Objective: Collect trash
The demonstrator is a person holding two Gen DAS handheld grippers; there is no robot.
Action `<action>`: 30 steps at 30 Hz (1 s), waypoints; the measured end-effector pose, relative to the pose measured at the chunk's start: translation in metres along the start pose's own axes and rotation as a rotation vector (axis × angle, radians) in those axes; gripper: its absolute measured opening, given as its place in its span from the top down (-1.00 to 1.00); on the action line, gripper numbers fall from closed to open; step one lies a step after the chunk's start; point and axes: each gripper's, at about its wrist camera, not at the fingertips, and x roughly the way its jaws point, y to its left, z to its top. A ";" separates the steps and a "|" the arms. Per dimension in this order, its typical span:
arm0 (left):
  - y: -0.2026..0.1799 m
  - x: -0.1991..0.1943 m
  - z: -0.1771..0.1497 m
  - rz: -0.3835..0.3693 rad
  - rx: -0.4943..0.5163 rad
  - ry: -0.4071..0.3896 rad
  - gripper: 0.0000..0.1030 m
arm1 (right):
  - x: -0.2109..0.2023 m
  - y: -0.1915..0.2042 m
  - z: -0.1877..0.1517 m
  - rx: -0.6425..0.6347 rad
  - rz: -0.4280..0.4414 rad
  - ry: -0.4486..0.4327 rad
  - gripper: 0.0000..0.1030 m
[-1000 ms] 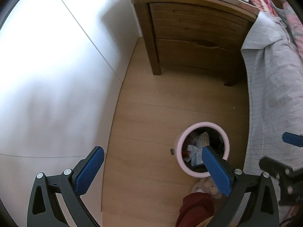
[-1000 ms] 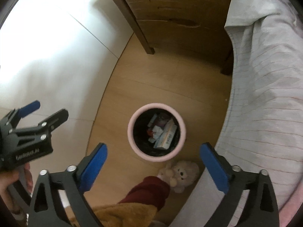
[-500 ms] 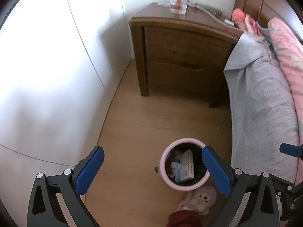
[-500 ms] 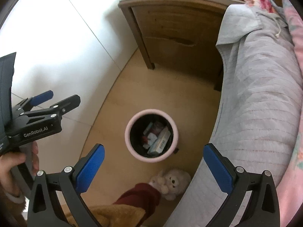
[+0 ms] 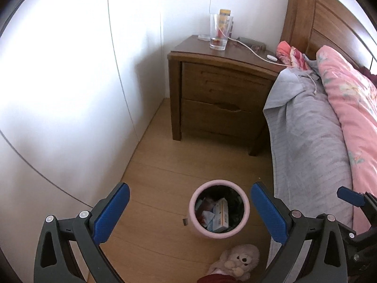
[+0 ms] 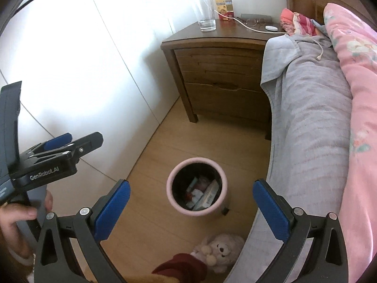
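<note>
On the wooden floor, pink-rimmed trash bin (image 5: 219, 210) holds discarded cartons.

Bin (image 5: 219, 212) between wall (image 5: 70, 94) and bed (image 5: 306, 141).

nightstand (image 5: 219, 94): dark varnished wood | floor (image 5: 160, 165): pale smooth wood | bin (image 5: 219, 210): matt pink plastic rim | glass (image 5: 220, 33): clear | bedsheet (image 5: 304, 129): grey cloth | teddy (image 5: 238, 259): plush

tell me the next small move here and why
Probably carry the right tongs forward toward the dark wooden nightstand. Both tongs are open and empty, the pink-rimmed round trash bin already holds packaging, and small yellow-and-red cartons on top may be trash.
</note>
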 end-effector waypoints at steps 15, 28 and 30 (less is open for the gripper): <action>-0.027 -0.032 -0.018 -0.020 0.072 -0.066 -0.99 | -0.024 -0.012 -0.020 0.006 0.001 -0.064 -1.00; -0.026 -0.025 -0.026 -0.027 0.071 -0.052 -0.99 | -0.021 -0.008 -0.026 -0.022 0.002 -0.045 -1.00; -0.025 -0.026 -0.028 -0.029 0.068 -0.054 -0.99 | -0.019 -0.007 -0.026 -0.027 0.003 -0.038 -1.00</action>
